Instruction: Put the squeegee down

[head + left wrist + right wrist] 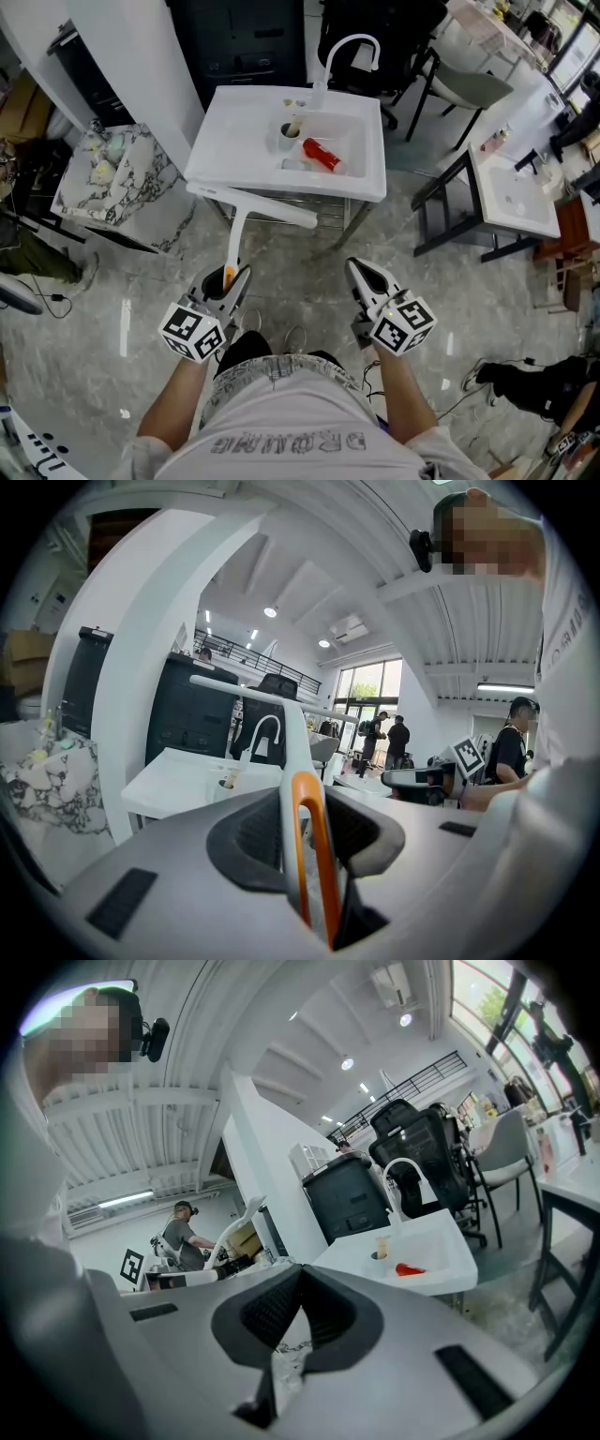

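Head view, from the left: a grey-veined marble-patterned stand [141, 202] beside a white pillar. Right of it, low in the picture, the left gripper [232, 278], clamped on the handle end of a white plastic T-shaped squeegee with an orange loop in its handle [236, 230]. Holds it clear of the floor, the handle running straight out ahead of the jaws. Carries the crossbar blade at the far end, lined up with the front rim of a white rectangular sink on a metal frame [375, 183]; cannot tell whether blade and rim touch.

In the left gripper view, both dark pads of the left gripper [309, 822] press on the squeegee [296, 752], with the blade high above the sink [178, 780].

Further right in the head view, a red object [322, 155] in the basin under a white curved tap [349, 45]. Then the right gripper [361, 274], jaws together and holding nothing, well apart from the squeegee. Confirmed in the right gripper view [298, 1283]: pads meeting at the tips, pointing towards the sink [441, 1260].

At far right, a second white basin on a black frame [511, 202].
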The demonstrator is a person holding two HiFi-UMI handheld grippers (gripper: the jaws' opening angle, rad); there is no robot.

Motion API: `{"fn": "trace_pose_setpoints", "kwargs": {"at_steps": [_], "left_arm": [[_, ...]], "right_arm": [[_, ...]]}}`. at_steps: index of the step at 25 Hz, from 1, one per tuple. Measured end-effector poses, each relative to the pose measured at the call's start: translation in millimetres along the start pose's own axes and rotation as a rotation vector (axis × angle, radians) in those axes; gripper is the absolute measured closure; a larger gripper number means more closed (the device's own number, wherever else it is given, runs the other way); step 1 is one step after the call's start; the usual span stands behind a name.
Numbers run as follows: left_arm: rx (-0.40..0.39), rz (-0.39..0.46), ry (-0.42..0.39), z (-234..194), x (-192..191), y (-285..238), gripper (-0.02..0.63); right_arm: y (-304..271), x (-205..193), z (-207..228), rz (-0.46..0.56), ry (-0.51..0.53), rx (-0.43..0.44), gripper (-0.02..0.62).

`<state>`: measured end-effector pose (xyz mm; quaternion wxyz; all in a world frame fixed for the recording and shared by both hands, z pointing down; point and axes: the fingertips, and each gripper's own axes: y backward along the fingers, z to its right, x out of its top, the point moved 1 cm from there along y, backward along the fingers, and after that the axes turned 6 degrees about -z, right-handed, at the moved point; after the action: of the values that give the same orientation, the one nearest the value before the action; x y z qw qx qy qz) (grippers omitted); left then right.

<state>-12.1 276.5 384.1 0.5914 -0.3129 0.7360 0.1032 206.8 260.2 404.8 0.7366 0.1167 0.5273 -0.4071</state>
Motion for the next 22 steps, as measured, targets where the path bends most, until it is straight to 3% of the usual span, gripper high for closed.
{"fn": "trace_pose_setpoints", "kwargs": {"at_steps": [22], "left_arm": [[-0.009, 0.021, -0.003, -13, 15, -40, 0.486]], "right_arm": [[-15, 22, 33, 0.012, 0.012, -0.014, 0.588]]}}
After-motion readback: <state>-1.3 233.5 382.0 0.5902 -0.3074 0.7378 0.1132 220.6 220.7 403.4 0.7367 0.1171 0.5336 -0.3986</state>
